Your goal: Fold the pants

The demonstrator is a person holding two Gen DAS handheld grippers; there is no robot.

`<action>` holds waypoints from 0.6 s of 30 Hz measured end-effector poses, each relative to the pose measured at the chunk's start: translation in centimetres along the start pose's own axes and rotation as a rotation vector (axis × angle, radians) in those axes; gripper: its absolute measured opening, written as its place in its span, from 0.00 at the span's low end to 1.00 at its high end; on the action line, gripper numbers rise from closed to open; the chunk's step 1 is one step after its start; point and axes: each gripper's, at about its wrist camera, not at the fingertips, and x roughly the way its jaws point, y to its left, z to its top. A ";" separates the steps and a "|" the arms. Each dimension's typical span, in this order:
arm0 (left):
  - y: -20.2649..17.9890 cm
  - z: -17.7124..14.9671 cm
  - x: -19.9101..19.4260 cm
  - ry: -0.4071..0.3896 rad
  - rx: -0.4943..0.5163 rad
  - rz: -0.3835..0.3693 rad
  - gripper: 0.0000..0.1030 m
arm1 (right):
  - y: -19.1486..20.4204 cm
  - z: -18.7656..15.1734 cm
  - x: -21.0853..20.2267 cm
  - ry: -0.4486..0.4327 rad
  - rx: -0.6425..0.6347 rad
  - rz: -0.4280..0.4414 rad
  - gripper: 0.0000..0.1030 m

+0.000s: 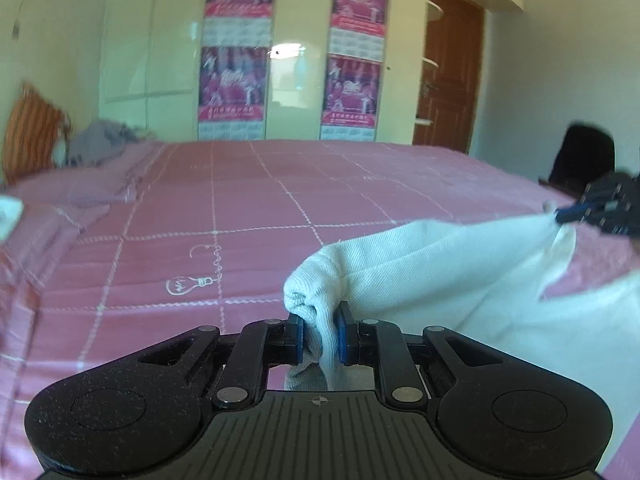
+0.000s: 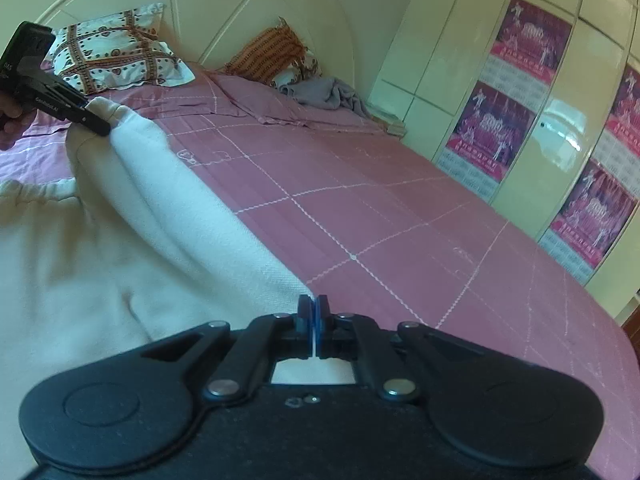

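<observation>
- my left tool (image 1: pixel 320 338) is closed on a bunched fold of the cream pants (image 1: pixel 460 272), pads pressing the cloth from both sides.
- my right tool (image 2: pixel 313 330) is clamped nearly flat; only a thin sliver of cloth shows between the pads, so i judge it holds a single edge of the pants.
- the pants hang stretched between the two tools, lifted off the pink bed (image 1: pixel 248 216), with the rest draping down toward me.
- risk: the right grip looks thin, so a sharp tug or pulling the tools too far apart could slip that edge out and drop one side.
- risk: the bunched left grip could leave a lumpy crease if i lay it down without smoothing.
- room: the bedspread ahead is wide and bare; pillows (image 2: pixel 116 52) and a grey blanket (image 2: pixel 324 94) sit well away by the headboard, and the wardrobe (image 2: pixel 460 92) runs along the far edge of the bed.
</observation>
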 end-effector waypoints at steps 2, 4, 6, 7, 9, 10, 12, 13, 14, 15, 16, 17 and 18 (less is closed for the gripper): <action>-1.7 -1.2 -1.9 0.010 0.036 0.011 0.15 | 2.2 -1.0 -2.7 -0.021 -0.026 -0.012 0.01; -2.6 -2.7 -3.0 0.036 0.016 0.019 0.15 | 4.6 -2.4 -4.6 -0.017 -0.033 -0.017 0.01; -3.7 -4.8 -3.4 0.089 -0.009 0.031 0.16 | 6.3 -4.3 -5.1 0.014 0.013 -0.003 0.01; -4.3 -5.7 -3.4 0.109 -0.016 0.045 0.16 | 7.0 -5.3 -4.9 0.034 0.044 -0.001 0.01; -5.3 -7.0 -4.2 0.118 -0.043 0.076 0.17 | 8.2 -7.2 -4.0 0.089 0.091 -0.004 0.01; -5.6 -7.3 -4.7 0.119 -0.066 0.106 0.23 | 8.6 -8.0 -3.7 0.111 0.121 -0.022 0.03; -5.9 -7.5 -5.8 0.125 -0.087 0.128 0.27 | 8.5 -8.8 -3.6 0.152 0.209 -0.059 0.17; -6.0 -7.7 -6.3 0.142 -0.082 0.165 0.37 | 8.3 -9.0 -4.3 0.144 0.258 -0.072 0.17; -6.1 -7.9 -6.9 0.167 -0.089 0.203 0.42 | 8.0 -9.1 -5.1 0.129 0.302 -0.075 0.17; -6.0 -8.3 -7.5 0.185 -0.103 0.222 0.52 | 7.5 -9.3 -6.0 0.119 0.341 -0.080 0.18; -5.9 -8.6 -8.2 0.196 -0.115 0.234 0.55 | 7.1 -9.4 -6.8 0.115 0.371 -0.086 0.18; -5.9 -8.9 -9.0 0.209 -0.128 0.252 0.55 | 6.8 -9.5 -7.5 0.110 0.396 -0.089 0.18; -5.9 -9.2 -9.8 0.220 -0.161 0.272 0.55 | 6.5 -9.7 -8.4 0.101 0.421 -0.092 0.18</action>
